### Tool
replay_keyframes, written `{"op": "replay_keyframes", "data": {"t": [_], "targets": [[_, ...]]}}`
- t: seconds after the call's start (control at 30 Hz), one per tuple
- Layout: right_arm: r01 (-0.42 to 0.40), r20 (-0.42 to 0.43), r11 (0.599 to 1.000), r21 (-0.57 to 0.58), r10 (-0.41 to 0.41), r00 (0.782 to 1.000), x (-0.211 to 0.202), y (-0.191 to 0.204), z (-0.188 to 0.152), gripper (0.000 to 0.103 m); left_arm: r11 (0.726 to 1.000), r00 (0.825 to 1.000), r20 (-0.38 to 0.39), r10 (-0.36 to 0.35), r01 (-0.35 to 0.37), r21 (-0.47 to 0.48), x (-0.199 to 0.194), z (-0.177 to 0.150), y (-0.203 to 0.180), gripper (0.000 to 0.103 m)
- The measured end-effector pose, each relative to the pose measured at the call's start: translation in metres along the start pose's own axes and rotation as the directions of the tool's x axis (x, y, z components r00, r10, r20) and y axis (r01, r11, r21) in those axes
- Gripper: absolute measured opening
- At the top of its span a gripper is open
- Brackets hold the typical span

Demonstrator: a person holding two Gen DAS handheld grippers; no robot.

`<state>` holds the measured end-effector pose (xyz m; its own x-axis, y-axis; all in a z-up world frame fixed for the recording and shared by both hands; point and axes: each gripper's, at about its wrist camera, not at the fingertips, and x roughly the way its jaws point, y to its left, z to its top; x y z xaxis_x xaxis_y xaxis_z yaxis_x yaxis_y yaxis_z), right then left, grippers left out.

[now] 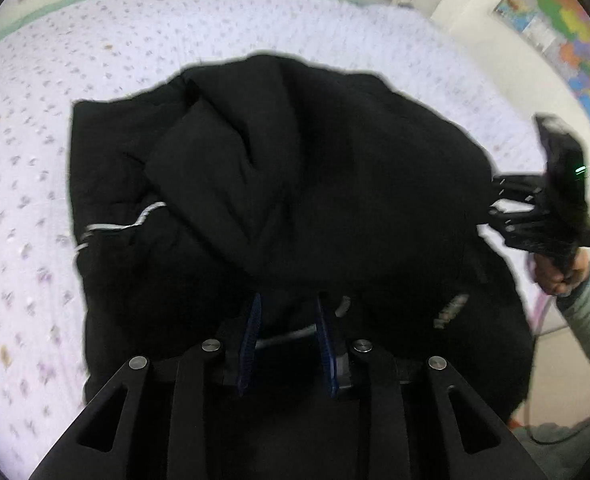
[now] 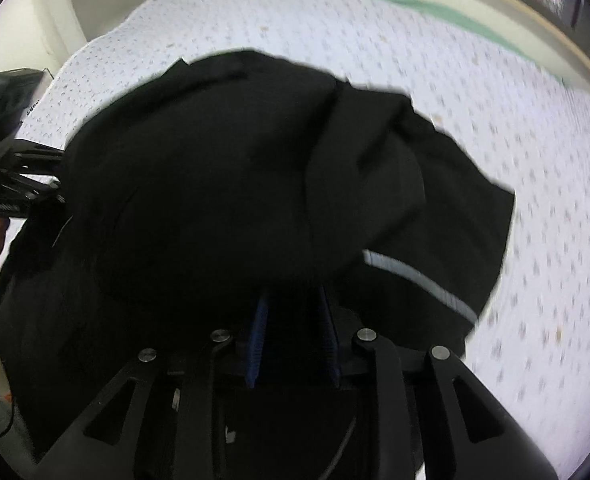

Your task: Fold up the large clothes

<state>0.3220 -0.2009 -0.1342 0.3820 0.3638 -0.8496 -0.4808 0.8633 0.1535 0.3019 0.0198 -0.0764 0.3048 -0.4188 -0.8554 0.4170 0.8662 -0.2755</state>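
Observation:
A large black garment (image 1: 295, 184) with thin white stripes lies bunched on the bed, and it also fills the right wrist view (image 2: 235, 200). My left gripper (image 1: 289, 300) holds its near edge; the blue pads (image 1: 253, 332) stand a little apart with black cloth between them. My right gripper (image 2: 293, 292) grips the near edge the same way, fingertips buried in the cloth. Each gripper shows in the other's view at the garment's side: the right gripper (image 1: 495, 204) and the left gripper (image 2: 55, 188). The cloth seems lifted off the bed at the near edge.
The bed (image 1: 95, 60) has a white quilt with small purple flowers and a green strip at its far edge (image 2: 435, 4). A coloured map (image 1: 567, 36) hangs on the wall at the right. A cable lies on the floor (image 1: 555, 436).

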Motion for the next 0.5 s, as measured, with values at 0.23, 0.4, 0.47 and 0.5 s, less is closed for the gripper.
{"op": "replay_keyframes", "data": {"t": [0.23,0.4,0.47,0.5], "targets": [[-0.218,0.273,0.968,0.12,0.179,0.945,-0.075,-0.02,0.057,0.08,0.999,0.973,0.226,-0.046,0.039,0.038,-0.077,0.057,-0.022,0.054],[-0.272,0.292,0.928,0.256,0.194,0.937,-0.03,-0.001,0.105,0.08,0.978,0.965,0.177,-0.195,0.205,-0.038,-0.02,0.091,-0.021,0.055],[-0.208,0.201,0.947,0.245,0.161,0.966,0.007,-0.001,0.105,0.076,0.96,0.963,0.088,-0.256,0.264,-0.098,0.019,0.085,-0.005,0.055],[-0.158,0.121,0.961,0.229,0.132,0.984,0.03,0.009,0.102,0.074,0.951,0.959,0.051,-0.278,0.282,-0.124,0.035,0.075,0.001,0.055]]}}
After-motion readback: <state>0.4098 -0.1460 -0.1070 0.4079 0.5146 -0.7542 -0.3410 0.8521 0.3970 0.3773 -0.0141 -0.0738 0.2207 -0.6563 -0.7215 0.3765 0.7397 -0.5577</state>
